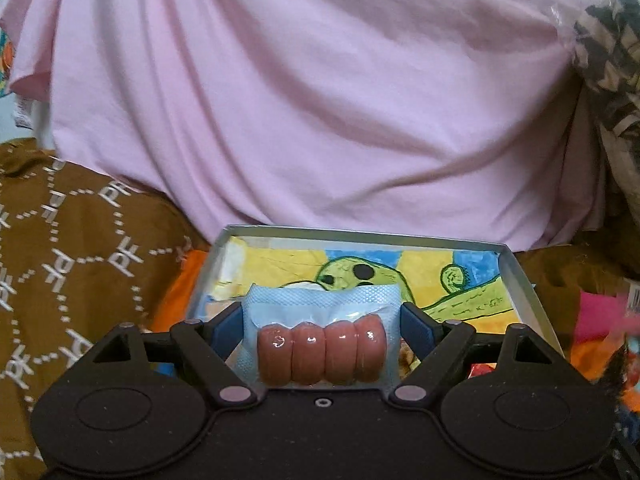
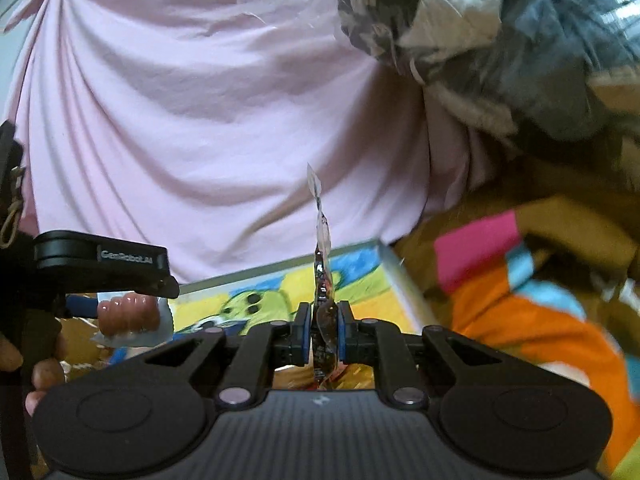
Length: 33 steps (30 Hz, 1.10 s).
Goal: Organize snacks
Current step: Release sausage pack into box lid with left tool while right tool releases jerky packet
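Note:
My left gripper (image 1: 322, 320) is shut on a pale blue sausage pack (image 1: 322, 344) holding several pink sausages, above the near part of a shallow box (image 1: 520, 280) lined with a yellow and green cartoon drawing. In the right wrist view the same pack (image 2: 128, 314) and the left gripper (image 2: 120, 308) show at the left. My right gripper (image 2: 323, 326) is shut on a thin clear snack wrapper (image 2: 322, 264) that stands edge-on, above the box (image 2: 394, 276).
A pink cloth (image 1: 300, 100) fills the background. A brown patterned fabric (image 1: 72, 248) lies left of the box. Orange, pink and blue packets (image 2: 520, 304) lie right of it. A crumpled grey plastic bag (image 2: 480, 32) sits at the upper right.

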Motion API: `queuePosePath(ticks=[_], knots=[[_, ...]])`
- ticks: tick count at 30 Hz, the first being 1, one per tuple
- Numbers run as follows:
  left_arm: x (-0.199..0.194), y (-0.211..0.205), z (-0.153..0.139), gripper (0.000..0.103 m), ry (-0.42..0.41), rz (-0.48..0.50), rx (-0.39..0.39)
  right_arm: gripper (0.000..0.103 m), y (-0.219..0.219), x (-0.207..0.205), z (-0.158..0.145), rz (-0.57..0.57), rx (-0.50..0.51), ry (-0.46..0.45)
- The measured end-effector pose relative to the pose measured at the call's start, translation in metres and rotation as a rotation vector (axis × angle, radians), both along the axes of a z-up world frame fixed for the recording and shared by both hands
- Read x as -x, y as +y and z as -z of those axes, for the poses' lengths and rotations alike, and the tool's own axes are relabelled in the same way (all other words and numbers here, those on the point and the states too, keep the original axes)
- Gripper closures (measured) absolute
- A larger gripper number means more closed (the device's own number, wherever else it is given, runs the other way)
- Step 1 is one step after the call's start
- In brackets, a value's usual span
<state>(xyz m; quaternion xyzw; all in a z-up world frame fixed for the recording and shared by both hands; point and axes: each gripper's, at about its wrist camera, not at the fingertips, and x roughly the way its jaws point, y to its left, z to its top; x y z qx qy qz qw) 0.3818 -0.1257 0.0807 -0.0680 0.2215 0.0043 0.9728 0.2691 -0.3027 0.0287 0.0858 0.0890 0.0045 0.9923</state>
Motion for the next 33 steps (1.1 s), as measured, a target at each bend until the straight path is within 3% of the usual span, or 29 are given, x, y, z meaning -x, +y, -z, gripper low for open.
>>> queuePosePath(ticks=[5,8,19,33], knots=[[-0.020,-0.022,0.009,0.020,0.021,0.017,0.011,0.088,-0.004,-0.013,0.004,0.048,0.075,-0.010],[-0.027,-0.032,0.013,0.020,0.034,0.029,0.000,0.088,-0.006,-0.027,0.008,0.116,0.137,0.043],[-0.041,-0.037,0.029,0.019,0.087,0.037,-0.046,0.088,-0.020,-0.061,0.030,0.096,0.026,0.157],[-0.046,-0.034,0.034,0.015,0.119,0.034,-0.027,0.087,-0.022,-0.068,0.036,0.070,-0.020,0.171]])
